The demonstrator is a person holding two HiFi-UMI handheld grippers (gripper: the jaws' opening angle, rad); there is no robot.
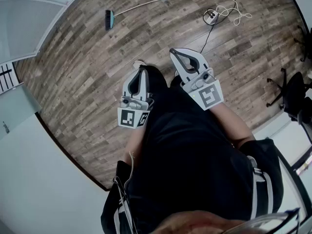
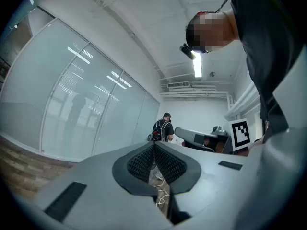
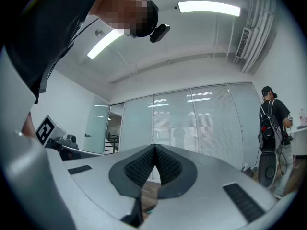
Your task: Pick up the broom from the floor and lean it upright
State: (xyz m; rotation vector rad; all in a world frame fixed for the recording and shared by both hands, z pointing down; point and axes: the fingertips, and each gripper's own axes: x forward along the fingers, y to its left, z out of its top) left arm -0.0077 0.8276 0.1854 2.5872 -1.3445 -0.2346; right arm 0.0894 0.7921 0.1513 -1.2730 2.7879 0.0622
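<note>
Grey left claw (image 1: 142,69), right claw (image 1: 174,51); black pads (image 2: 142,162); black clothing (image 1: 187,145).

White cable (image 1: 236,4) tangled on wood floor (image 1: 83,77); black office chair (image 1: 295,94) near wall; person (image 3: 272,128) wearing backpack.

Right gripper (image 3: 154,148) jaws meet, empty — glass wall (image 3: 201,123) ahead, backpacked person (image 3: 272,128) at right.

broom (image 1: 109,19) on floor (image 1: 87,67), ahead-left | cables (image 1: 229,9) ahead-right | chair (image 1: 293,89) far right
</note>
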